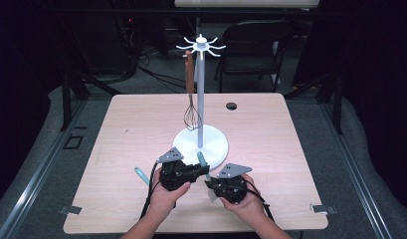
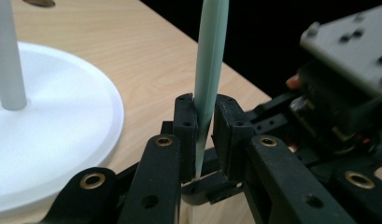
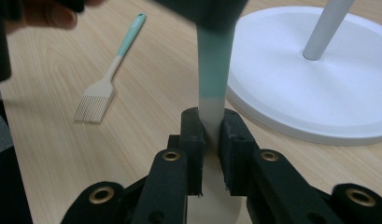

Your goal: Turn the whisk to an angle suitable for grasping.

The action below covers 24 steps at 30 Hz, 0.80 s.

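A: High view first. Both hands sit at the near edge of the table. The left gripper points right, the right gripper points left and far, and they meet on a teal-handled utensil just near of the stand's white base.

B: Anything hung yet?

A: A whisk with a brown handle hangs from one hook at the top of the stand. A second teal-handled tool, the brush, lies flat on the table left of the left hand.

B: Left gripper view?

A: Jaws are clamped on the mint handle of the utensil, the pads pressing both sides low on the handle. It rises nearly upright out of the grip. The right gripper is close behind on the right, the base to the left.

B: Right gripper view?

A: Jaws are together on the pale lower part of the same utensil, right where teal meets cream. The blade end runs down under the jaws. The brush lies flat on the far left, the base far right.

B: So a two-gripper hold. How to do it well?

A: I judge it a regrasp before hanging. One gripper should keep firm while the other lets go, and the hole end should stay free and upward for a hook.

B: Hand pose?

A: Both wrists low and level, forearms coming in from the near edge, hands close but not touching.
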Tool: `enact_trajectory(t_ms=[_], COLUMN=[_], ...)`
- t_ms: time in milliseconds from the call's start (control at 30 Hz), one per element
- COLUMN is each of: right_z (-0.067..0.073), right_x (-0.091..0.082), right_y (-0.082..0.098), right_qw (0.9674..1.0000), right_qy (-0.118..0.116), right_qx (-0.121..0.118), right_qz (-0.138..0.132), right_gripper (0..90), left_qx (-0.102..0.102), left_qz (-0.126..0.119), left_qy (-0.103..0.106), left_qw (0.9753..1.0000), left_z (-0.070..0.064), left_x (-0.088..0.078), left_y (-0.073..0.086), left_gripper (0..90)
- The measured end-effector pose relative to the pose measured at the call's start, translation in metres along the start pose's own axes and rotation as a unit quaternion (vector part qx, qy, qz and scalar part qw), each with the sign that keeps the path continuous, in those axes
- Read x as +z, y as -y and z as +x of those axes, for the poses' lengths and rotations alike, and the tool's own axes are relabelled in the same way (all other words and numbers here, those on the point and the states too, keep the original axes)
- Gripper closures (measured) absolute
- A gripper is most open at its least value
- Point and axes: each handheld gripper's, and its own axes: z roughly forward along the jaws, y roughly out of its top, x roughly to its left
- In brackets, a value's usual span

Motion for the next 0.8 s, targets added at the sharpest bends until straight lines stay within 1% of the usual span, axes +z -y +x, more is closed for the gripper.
enact_trajectory(t_ms=[100,200,333,367,467,533,567,667,700,800], right_z=[-0.001,-0.003,-0.004,-0.004,-0.004,-0.004,-0.004,-0.006,-0.006,-0.008], right_x=[-0.001,-0.002,-0.002,-0.002,-0.003,-0.003,-0.003,-0.003,-0.004,-0.008], right_y=[0.0,0.001,0.002,0.002,0.002,0.001,0.001,0.0,0.0,-0.001], right_qw=[1.0,1.0,0.9999,0.9999,0.9999,0.9999,0.9999,0.9997,0.9996,0.9995], right_qy=[-0.002,-0.004,-0.008,-0.008,-0.007,-0.005,-0.006,-0.008,-0.008,-0.012], right_qx=[0.003,0.005,0.009,0.009,0.012,0.014,0.013,0.018,0.022,0.026], right_qz=[0.0,0.0,0.0,0.0,-0.001,0.001,0.002,0.013,0.013,0.013], right_gripper=[81.1,81.0,81.0,81.0,80.7,80.4,79.6,72.3,71.1,69.3], left_qx=[0.003,0.005,0.014,0.015,0.013,0.018,0.022,0.027,0.031,0.037], left_qz=[0.007,0.01,0.017,0.017,0.017,0.014,0.016,0.02,0.025,0.027], left_qy=[0.001,0.001,-0.003,-0.004,0.0,-0.002,-0.002,-0.004,-0.004,-0.006], left_qw=[1.0,0.9999,0.9997,0.9997,0.9998,0.9997,0.9996,0.9994,0.9992,0.9989], left_z=[-0.001,-0.001,-0.002,-0.001,-0.001,-0.002,-0.002,-0.004,-0.003,-0.003], left_x=[0.007,0.01,0.014,0.015,0.016,0.016,0.016,0.016,0.016,0.014], left_y=[0.006,0.008,0.011,0.012,0.013,0.014,0.014,0.012,0.01,0.005], left_gripper=[80.0,80.4,81.9,83.5,84.0,84.4,84.5,84.7,84.8,84.8])
